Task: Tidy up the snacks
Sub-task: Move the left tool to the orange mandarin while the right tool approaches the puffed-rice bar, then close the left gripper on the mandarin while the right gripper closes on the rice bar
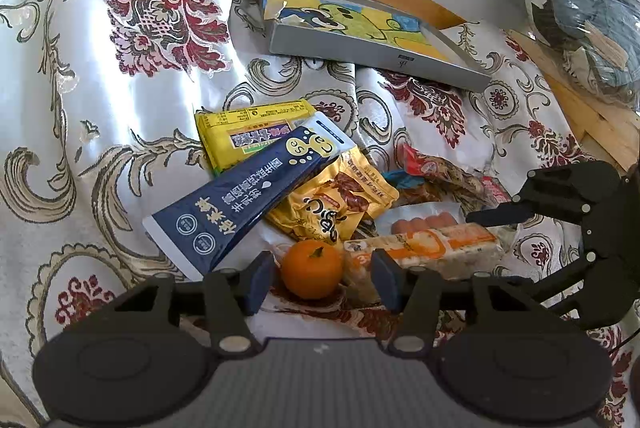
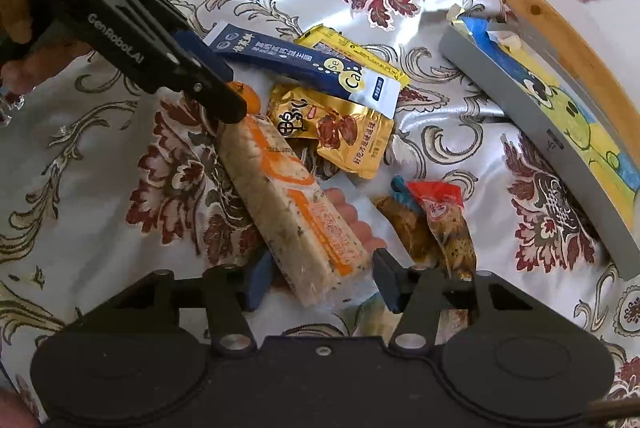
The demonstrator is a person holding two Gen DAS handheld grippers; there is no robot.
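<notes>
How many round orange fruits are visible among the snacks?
1. The round orange mandarin lies between the open left gripper's fingertips, beside the long orange-and-white cracker pack. Others may be hidden under packets.

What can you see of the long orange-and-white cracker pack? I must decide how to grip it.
The cracker pack is a long, clear plastic sleeve with orange printing over pale speckled crackers. It looks sealed and lies flat on the floral cloth, partly over the sausage pack. Its near end sits between the right gripper's open fingers, not yet clamped. Its far end reaches the orange, where the left gripper hovers open.
</notes>
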